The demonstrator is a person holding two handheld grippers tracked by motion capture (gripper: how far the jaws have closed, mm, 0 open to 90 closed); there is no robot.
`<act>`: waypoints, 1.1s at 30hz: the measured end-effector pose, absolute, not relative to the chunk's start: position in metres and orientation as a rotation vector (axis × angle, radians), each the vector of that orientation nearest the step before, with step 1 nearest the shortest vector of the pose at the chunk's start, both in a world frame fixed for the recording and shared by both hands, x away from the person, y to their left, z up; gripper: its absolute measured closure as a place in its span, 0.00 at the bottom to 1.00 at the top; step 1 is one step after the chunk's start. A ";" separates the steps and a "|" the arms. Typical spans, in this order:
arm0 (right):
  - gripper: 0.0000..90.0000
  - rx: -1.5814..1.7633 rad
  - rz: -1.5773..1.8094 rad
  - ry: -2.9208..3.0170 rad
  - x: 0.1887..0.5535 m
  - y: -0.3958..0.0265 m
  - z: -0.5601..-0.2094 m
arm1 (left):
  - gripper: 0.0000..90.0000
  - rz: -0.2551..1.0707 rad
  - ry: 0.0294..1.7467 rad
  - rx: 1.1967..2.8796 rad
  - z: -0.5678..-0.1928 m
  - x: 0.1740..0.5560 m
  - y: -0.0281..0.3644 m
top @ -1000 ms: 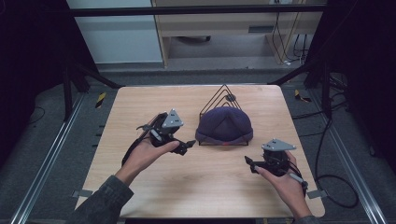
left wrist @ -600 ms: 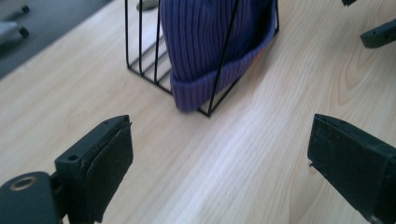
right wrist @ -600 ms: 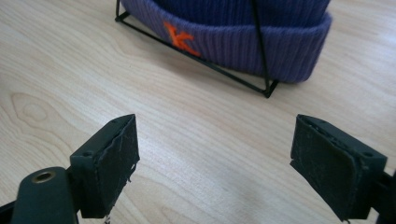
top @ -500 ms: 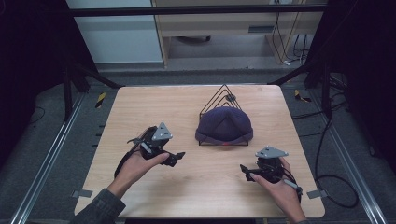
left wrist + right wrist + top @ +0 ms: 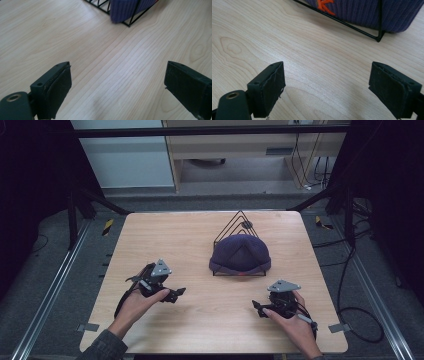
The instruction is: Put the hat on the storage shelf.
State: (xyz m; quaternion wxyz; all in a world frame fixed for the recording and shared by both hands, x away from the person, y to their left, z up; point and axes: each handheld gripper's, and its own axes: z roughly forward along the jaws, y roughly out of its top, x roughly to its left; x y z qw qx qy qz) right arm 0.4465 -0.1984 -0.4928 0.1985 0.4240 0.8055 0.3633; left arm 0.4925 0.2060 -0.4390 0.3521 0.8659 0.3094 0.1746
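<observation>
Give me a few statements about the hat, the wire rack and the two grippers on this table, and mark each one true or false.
1. The purple knit hat sits draped over the black wire rack. True.
2. The left gripper is clamped on the hat. False: its jaws stand wide apart over bare wooden table, short of the rack.
3. The right gripper is open. True.
4. The hat bears green stitching. False: the right gripper view shows orange stitching on it.
5. Both grippers are on the near side of the hat, one on each side of it. True.
</observation>
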 end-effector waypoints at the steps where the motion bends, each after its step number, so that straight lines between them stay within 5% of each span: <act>1: 0.15 1.193 1.015 2.258 0.447 -0.197 -0.495 | 0.08 0.458 0.825 2.238 -0.444 0.493 0.212; 14: 0.14 1.199 1.015 2.279 0.452 -0.185 -0.503 | 0.08 0.467 0.978 2.176 -0.471 0.485 0.260; 33: 0.06 1.206 0.986 2.279 0.457 -0.171 -0.512 | 0.01 0.488 1.082 2.144 -0.508 0.477 0.277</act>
